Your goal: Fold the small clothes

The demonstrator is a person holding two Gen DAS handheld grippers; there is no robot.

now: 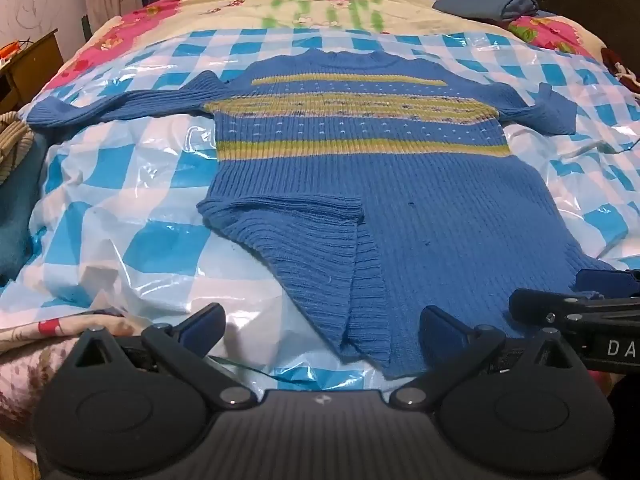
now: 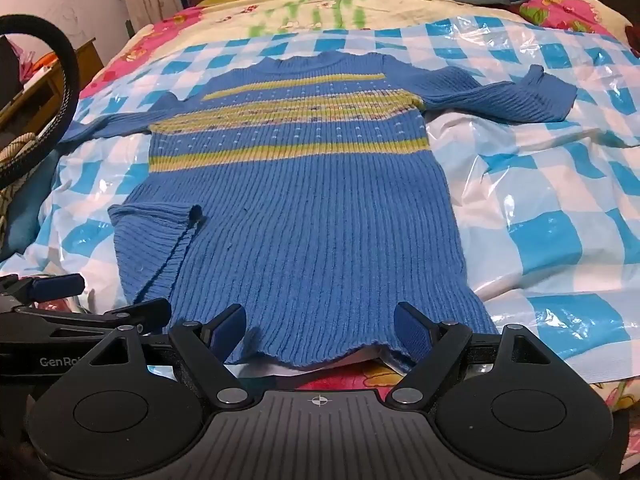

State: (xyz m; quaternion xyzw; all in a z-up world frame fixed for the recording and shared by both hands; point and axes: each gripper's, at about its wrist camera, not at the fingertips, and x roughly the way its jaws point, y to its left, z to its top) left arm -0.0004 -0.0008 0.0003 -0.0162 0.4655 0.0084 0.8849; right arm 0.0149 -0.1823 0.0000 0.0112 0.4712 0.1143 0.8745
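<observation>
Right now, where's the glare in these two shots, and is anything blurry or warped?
Left wrist view: glare streaks on the checked plastic sheet left of the blue sweater; the far floral bedspread is soft, and fisheye bends the bed edges. Right wrist view: glare on the sheet right of the sweater; the far background is blurred.

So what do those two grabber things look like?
Both are black. The left gripper and right gripper each have two round discs, angled arms and dark blue fingertip pads. White lettering marks their sides, and a small crosshair mark sits on each ribbed body.
</observation>
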